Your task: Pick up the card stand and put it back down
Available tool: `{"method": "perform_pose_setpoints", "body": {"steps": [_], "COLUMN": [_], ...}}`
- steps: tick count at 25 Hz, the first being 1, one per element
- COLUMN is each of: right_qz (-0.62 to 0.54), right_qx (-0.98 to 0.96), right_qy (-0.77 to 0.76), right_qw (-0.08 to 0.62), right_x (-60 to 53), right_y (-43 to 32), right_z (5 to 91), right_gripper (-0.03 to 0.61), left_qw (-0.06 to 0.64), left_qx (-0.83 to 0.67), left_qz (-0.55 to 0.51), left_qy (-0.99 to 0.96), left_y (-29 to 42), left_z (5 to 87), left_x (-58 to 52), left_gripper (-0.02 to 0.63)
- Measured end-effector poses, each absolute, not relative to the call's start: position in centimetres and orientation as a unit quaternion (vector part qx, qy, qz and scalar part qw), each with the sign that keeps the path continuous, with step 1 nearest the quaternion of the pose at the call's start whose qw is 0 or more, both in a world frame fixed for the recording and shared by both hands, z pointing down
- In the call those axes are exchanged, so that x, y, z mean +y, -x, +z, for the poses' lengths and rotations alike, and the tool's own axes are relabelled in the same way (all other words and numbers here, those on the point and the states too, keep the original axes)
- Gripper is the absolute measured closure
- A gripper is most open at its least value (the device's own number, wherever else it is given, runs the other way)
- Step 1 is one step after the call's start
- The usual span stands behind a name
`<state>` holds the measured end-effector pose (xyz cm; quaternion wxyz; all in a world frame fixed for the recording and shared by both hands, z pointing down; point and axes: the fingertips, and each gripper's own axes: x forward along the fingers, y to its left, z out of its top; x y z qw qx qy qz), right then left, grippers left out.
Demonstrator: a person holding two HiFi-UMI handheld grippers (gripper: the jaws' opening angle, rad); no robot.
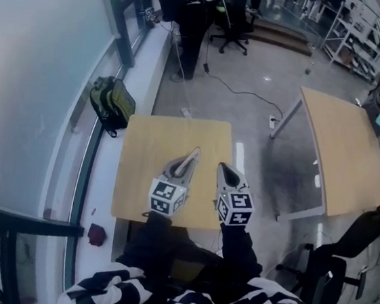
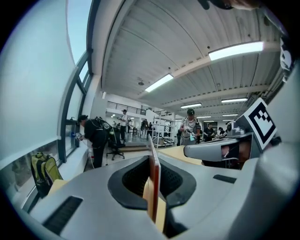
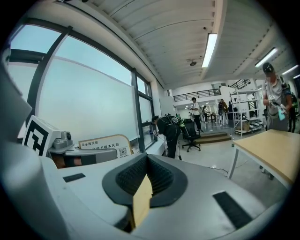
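The card stand (image 1: 189, 160) is a thin wooden-backed sign, and my left gripper (image 1: 191, 157) is shut on it above the small wooden table (image 1: 140, 169). The left gripper view shows the card stand (image 2: 153, 180) edge-on, clamped upright between the black pads. From the right gripper view, the card stand (image 3: 104, 142) shows its printed face with a QR code, held up by the left gripper (image 3: 75, 153). My right gripper (image 1: 223, 167) hovers just to the right of it, jaws together and holding nothing. The right gripper (image 2: 220, 151) also shows in the left gripper view.
A green backpack (image 1: 111, 103) lies by the window ledge at the left. A second, larger table (image 1: 343, 152) stands to the right. A person in black (image 1: 189, 11) and an office chair (image 1: 234, 17) are at the back; another chair (image 1: 326, 272) is at the lower right.
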<state>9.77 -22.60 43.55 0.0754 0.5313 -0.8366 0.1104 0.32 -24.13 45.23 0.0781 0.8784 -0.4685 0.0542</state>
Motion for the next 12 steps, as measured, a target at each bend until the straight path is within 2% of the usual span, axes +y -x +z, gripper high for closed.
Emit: {"method": "perform_pose_setpoints", "body": {"steps": [8,12], "right_qz": [0.068,0.052], "right_qx": [-0.840,-0.841], "right_qy": [-0.532,-0.533], "right_qw": [0.083,0.073], "right_x": [-20.8,-19.6], "right_y": [-8.8,-8.7], "right_z": [41.6,41.0], "right_gripper": [0.555,0.555], "left_qw": [0.013,0.006], "left_qx": [-0.505,-0.504], "left_qz": [0.007,0.006], "left_qy": [-0.863,-0.864], "left_y": [0.1,0.0], "left_z": [40.6,40.3], "left_x": [-21.8,-20.9], "left_gripper": [0.591,0.591]}}
